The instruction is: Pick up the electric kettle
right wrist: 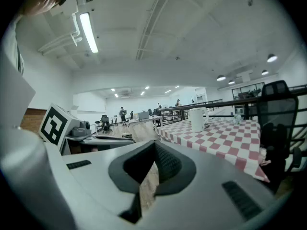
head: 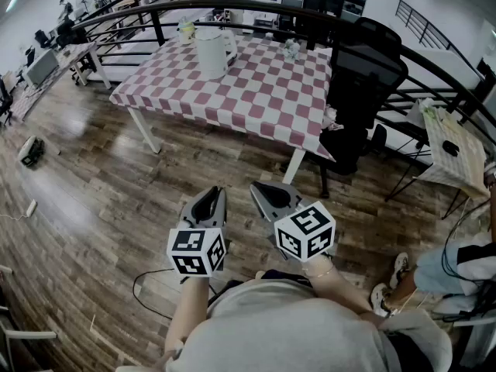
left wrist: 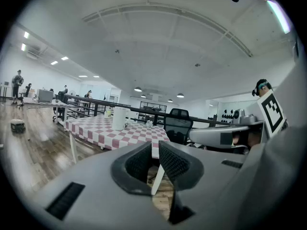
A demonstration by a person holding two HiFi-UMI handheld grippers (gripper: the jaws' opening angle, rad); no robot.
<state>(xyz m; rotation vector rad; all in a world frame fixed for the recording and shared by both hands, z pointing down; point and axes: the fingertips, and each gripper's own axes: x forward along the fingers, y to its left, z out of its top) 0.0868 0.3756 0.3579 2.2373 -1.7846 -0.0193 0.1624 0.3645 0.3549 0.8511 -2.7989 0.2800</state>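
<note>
Both clenched, empty: left hand-held gripper (head: 209, 198) & right hand-held gripper (head: 268, 193), well apart from worktop (head: 267, 95). White electric kettle (head: 211, 53) stands upright on it, far-left (label too small to read).

Head cam: up high, looks steeply down on left gripper (head: 209, 198) & right gripper (head: 270, 192) close below; table (head: 263, 91) farther ahead. Each gripper cam: low, just behind own jaws, facing approx. level twd table. All 3 views share table, kettle (head: 211, 53), chair (head: 363, 72).
</note>
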